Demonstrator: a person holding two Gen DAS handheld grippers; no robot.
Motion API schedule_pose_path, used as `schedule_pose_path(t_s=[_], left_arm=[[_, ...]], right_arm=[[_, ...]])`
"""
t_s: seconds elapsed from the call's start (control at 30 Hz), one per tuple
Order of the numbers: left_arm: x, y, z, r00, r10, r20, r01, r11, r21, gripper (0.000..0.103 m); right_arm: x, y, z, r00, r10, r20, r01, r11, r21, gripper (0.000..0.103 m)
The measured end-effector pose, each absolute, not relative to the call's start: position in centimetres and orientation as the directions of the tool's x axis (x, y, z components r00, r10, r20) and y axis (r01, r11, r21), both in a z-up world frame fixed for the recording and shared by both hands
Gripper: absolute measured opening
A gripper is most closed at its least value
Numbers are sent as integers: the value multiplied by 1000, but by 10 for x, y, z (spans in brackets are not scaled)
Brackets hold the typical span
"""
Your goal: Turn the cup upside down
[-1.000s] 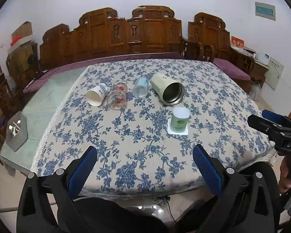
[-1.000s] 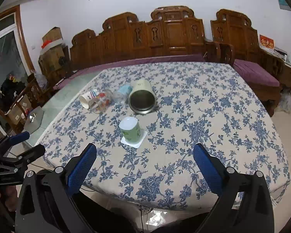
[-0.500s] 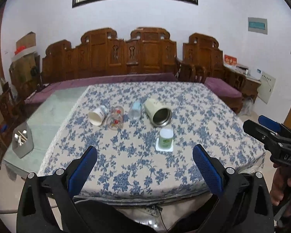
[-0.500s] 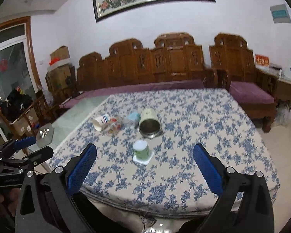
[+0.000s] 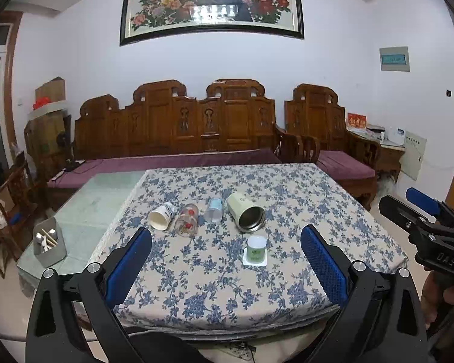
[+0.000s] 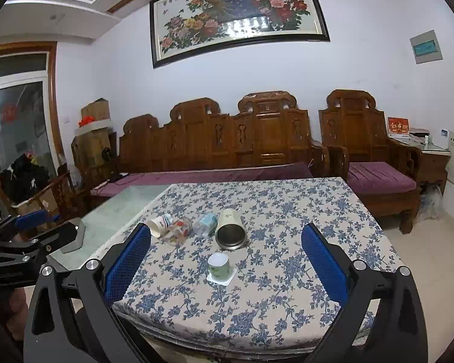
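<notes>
A: Where is the cup (image 5: 256,250) sitting?

B: Near my edge of the table (image 5: 333,199), on a white coaster (image 5: 254,262). It is looking green with a pale flat top; I cannot tell whether that top is a rim or a base. Both my grippers are hanging off the near edge, well apart from it. Left gripper (image 5: 226,265) is showing its jaws wide apart and holding nothing. Right gripper (image 6: 226,267) likewise, blue pads spread, nothing between them.

A: What is worrying you?

B: Four things are lying on their sides behind it: a paper cup (image 5: 161,217), a clear glass (image 5: 187,220), a small plastic cup (image 5: 214,210) and a big cream tin (image 5: 246,216), its open mouth facing me. The tin is lying just behind the green cup. If I am reaching too deep, a finger is going to nudge it and it is likely rolling.

A: And the cup itself?

B: It is looking light and smooth, I am judging. Closing too high, I am risking tipping it off the coaster. Squeezing loosely while turning it, I am risking it slipping out mid-flip. The coaster may also be lifting with it if it is sticking, and the cloth could be bunching under a dragged landing
</notes>
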State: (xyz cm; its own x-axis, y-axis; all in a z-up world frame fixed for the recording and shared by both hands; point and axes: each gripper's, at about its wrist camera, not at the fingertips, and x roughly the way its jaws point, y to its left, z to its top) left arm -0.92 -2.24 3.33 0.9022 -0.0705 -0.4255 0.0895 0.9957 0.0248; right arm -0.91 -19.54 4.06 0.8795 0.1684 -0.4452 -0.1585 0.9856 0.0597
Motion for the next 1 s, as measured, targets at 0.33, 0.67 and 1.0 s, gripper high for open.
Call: schedule_pose_path(t_s=[0.33, 0.67, 1.0], left_arm=[[-11, -20, 30, 904, -56, -425, 74, 997, 25, 95], [-12, -19, 30, 908, -50, -415, 64, 998, 19, 95], [-14, -19, 32, 912, -41, -407, 56, 998, 23, 95]], right_arm=[[-10, -196, 39, 875, 175, -452, -164, 984, 64, 100], [-8, -196, 37, 873, 178, -454, -166, 984, 67, 100], [-6, -195, 32, 870, 183, -458, -171, 983, 68, 100]])
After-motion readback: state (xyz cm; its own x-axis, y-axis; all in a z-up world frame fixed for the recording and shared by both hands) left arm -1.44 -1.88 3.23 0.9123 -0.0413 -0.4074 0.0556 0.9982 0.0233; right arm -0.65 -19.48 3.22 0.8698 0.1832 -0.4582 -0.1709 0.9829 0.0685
